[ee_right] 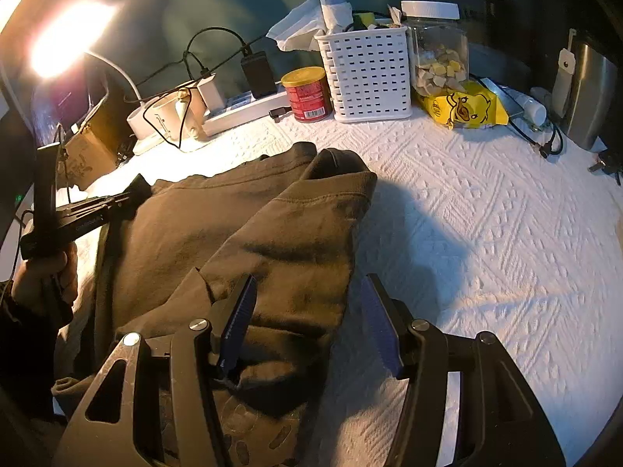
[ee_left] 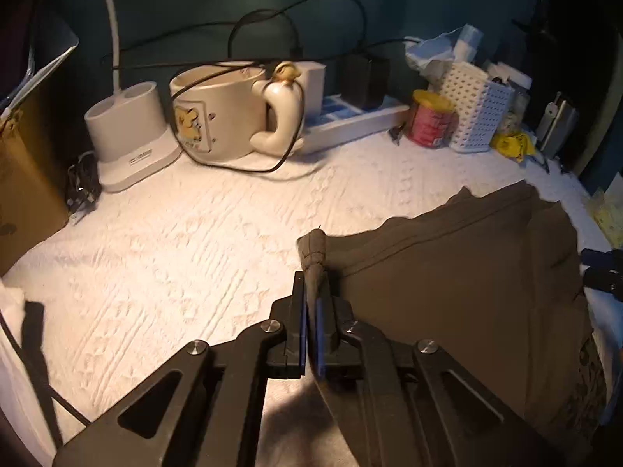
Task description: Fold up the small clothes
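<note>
We have the brown garment (ee_right: 249, 229) lying half-folded on the white worktop (ee_right: 486, 233), at 9 o'clock of centre. Left gripper (ee_left: 311, 307): jaws pinched tight on a bunched hem corner. Right gripper (ee_right: 307, 323): jaws half open over the near edge, gripping nothing. Cloth soft, light, floppy; we judge corners and hems the best holds.

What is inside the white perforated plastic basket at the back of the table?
The white perforated plastic basket holds a grey-blue roll and crumpled white paper sticking out above its rim. Whatever sits lower down is hidden by the walls.
</note>
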Motion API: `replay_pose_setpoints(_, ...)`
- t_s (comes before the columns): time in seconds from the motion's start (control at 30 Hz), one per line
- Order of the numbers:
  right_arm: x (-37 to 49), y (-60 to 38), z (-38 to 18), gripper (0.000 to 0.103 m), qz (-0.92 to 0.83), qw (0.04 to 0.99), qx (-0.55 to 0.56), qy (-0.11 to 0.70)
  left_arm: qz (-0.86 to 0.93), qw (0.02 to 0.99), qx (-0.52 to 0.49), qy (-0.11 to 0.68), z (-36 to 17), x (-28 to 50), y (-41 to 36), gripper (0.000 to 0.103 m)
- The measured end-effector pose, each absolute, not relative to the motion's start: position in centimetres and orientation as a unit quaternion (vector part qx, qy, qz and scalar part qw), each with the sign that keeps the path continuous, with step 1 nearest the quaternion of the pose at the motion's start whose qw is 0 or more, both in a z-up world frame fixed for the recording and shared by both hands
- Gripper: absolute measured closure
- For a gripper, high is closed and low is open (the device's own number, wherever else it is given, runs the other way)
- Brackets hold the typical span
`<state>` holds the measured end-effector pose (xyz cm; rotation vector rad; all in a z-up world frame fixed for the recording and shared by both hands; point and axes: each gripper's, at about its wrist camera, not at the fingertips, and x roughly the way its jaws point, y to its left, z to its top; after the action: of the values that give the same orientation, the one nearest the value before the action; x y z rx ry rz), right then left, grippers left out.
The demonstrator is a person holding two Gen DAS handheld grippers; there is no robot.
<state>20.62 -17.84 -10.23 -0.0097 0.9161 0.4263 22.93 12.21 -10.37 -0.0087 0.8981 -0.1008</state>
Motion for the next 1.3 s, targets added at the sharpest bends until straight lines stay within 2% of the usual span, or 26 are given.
replay_pose_setpoints(0.07, 20.3, -17.9, -10.1, 0.043, 0.205, 0.876, -0.006, 0.437, -0.036, 0.897, 0.004, 0.440, -9.9, 22.3, 12.4, 0.097)
replay_pose_setpoints(0.13, 19.8, -18.1, -9.9, 0.043, 0.205, 0.877, -0.006, 0.434, -0.033, 0.898, 0.004, 0.438, -9.4, 21.8, 12.5, 0.091)
replay_pose_setpoints(0.2, 19.5, -18.3, -9.7, 0.043, 0.204, 0.878, -0.005, 0.432, -0.036, 0.904, -0.002, 0.427, -8.4, 20.5, 12.6, 0.067)
replay_pose_setpoints(0.27, 19.0, -18.6, -9.5, 0.043, 0.202, 0.880, -0.003, 0.429, -0.043, 0.910, -0.006, 0.413, -7.3, 19.1, 12.4, 0.056)
replay_pose_setpoints(0.33, 18.4, -18.8, -9.3, 0.043, 0.202, 0.881, -0.001, 0.427, -0.054, 0.913, -0.008, 0.404, -6.3, 17.7, 12.0, 0.054)
replay_pose_setpoints(0.47, 17.1, -19.0, -8.9, 0.043, 0.203, 0.884, -0.001, 0.422, -0.100, 0.912, -0.031, 0.397, -4.9, 14.7, 10.9, 0.054)
replay_pose_setpoints(0.9, 12.0, -19.6, -9.4, 0.043, 0.202, 0.887, -0.002, 0.416, -0.257, 0.867, -0.075, 0.419, -5.5, 6.7, 5.1, 0.054)
replay_pose_setpoints(1.17, 9.7, -20.5, -9.4, 0.043, 0.196, 0.891, 0.004, 0.410, -0.310, 0.830, -0.067, 0.459, -8.1, 3.6, 2.6, 0.055)
replay_pose_setpoints(1.2, 9.5, -20.5, -9.3, 0.043, 0.196, 0.891, 0.004, 0.409, -0.307, 0.828, -0.062, 0.464, -8.6, 3.4, 2.4, 0.059)
replay_pose_setpoints(1.23, 9.2, -20.5, -9.3, 0.043, 0.196, 0.892, 0.004, 0.408, -0.304, 0.826, -0.057, 0.471, -9.1, 3.3, 2.3, 0.069)
replay_pose_setpoints(1.27, 9.1, -20.5, -9.3, 0.043, 0.196, 0.892, 0.004, 0.408, -0.303, 0.821, -0.055, 0.481, -9.5, 3.1, 2.2, 0.089)
replay_pose_setpoints(1.3, 8.9, -20.5, -9.3, 0.043, 0.195, 0.892, 0.004, 0.408, -0.302, 0.818, -0.056, 0.486, -9.7, 2.9, 2.2, 0.096)
